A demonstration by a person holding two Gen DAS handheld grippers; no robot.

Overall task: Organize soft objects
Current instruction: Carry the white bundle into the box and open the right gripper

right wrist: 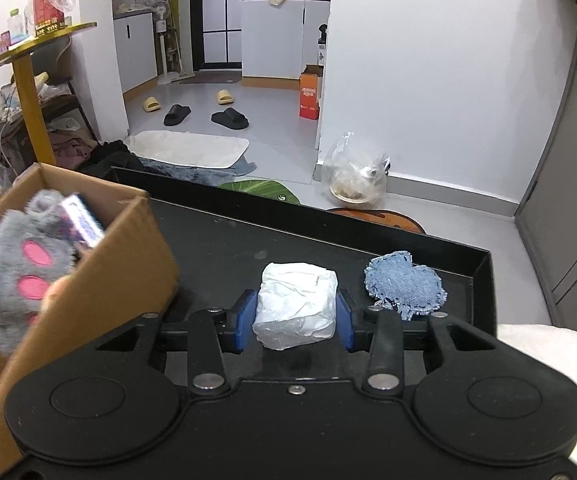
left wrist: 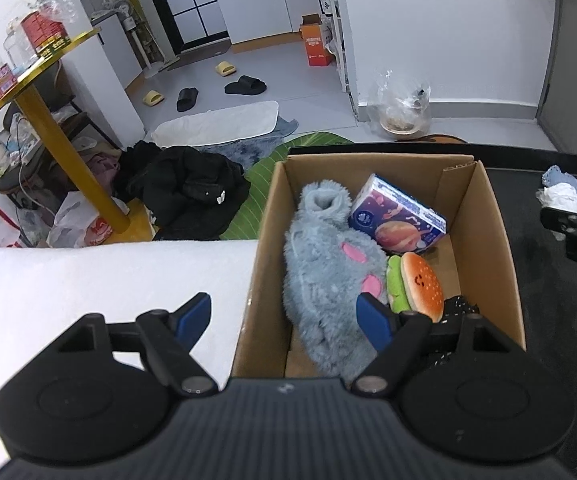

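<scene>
Two grippers in play, so over on the left, the left gripper (left wrist: 284, 316) hangs with its jaws spread wide and nothing between them: one blue pad sits above the white cloth surface (left wrist: 88, 280), the other is inside the open top of the cardboard box (left wrist: 488, 216), beside the fluffy grey paw plush (left wrist: 328, 280) with its pink pads. Packed in the box next to that plush are a burger plush (left wrist: 420, 284) and a planet-print tissue pack (left wrist: 398, 220), leaning against the far wall of the box. Moving right, the box stands on the black tray (right wrist: 216, 240), and further along it the right gripper (right wrist: 295, 318) has its jaws drawn in on a white crumpled tissue pack (right wrist: 296, 304), both blue pads pressed against its sides, the pack squarely held. Just beside it to the right, a frayed denim patch (right wrist: 404, 284) lies flat on the tray near the corner wall, apart from the white pack. Whether the pack is clear of the tray floor or resting on it is hard to tell from this angle.
</scene>
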